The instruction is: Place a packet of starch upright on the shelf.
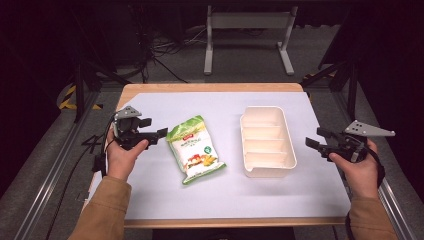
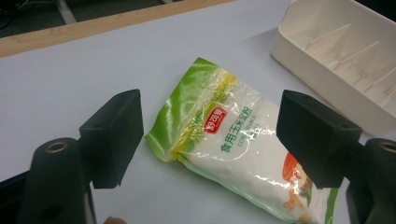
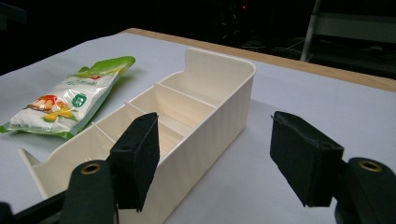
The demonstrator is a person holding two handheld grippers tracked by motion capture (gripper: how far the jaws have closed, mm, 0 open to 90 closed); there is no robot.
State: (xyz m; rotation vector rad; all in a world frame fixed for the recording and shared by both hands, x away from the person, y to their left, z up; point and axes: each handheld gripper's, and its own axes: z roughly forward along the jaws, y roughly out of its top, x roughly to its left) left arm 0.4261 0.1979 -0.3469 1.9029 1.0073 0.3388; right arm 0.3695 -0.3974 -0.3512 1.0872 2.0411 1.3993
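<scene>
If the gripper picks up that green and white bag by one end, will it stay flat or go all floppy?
Probably floppy. The bag is soft, crinkled plastic filled with white powder, so it would likely sag below the grip. Its glossy film may slip between the pads. It lies flat, so it shouldn't roll.

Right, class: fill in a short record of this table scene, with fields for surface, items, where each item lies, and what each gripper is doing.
surface: white sheet over a wooden table
items: green and white food bag; cream divided tray
bag position: lying flat, left of the tray, apart from it
tray state: upright, compartments empty
left gripper: jaws open, pointed at the bag, not touching it
right gripper: jaws open, nothing between them, beside the tray's right wall
</scene>
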